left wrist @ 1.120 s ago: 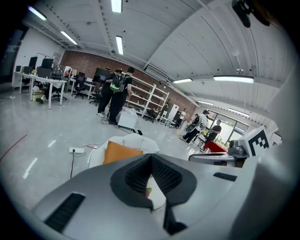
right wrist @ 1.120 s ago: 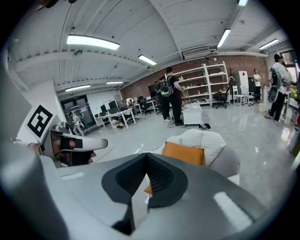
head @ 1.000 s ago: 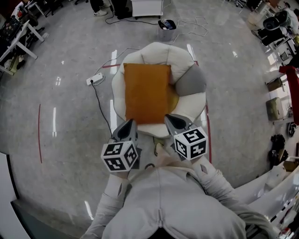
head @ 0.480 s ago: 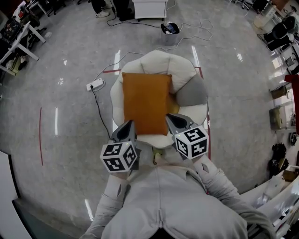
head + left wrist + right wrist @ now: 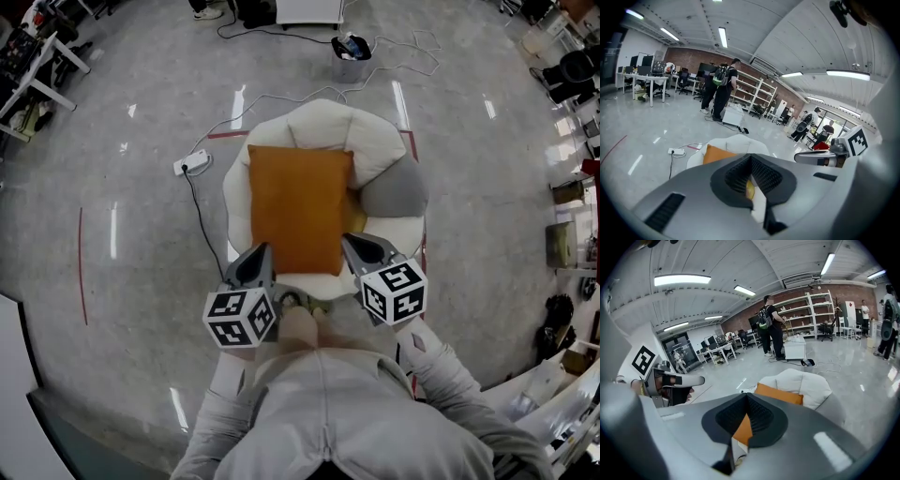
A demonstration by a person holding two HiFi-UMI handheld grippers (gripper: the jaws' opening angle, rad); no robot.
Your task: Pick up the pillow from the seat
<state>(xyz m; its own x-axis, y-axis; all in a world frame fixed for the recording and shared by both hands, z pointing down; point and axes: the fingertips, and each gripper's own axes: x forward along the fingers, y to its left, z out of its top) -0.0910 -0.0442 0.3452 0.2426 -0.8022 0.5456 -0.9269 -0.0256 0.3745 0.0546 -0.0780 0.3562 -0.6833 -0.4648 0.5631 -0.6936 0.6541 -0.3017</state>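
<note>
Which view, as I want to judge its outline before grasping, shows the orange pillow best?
The head view: the whole orange pillow lies on the white seat, nearly its full outline visible. The left gripper view catches only one corner, the right gripper view only a foreshortened strip.

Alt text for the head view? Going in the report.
Seen from above, an orange pillow lies on a round cream seat, with a grey cushion at its right. The person's left gripper and right gripper point at the pillow's near edge, jaws closed and holding nothing. A power strip lies on the grey floor.
</note>
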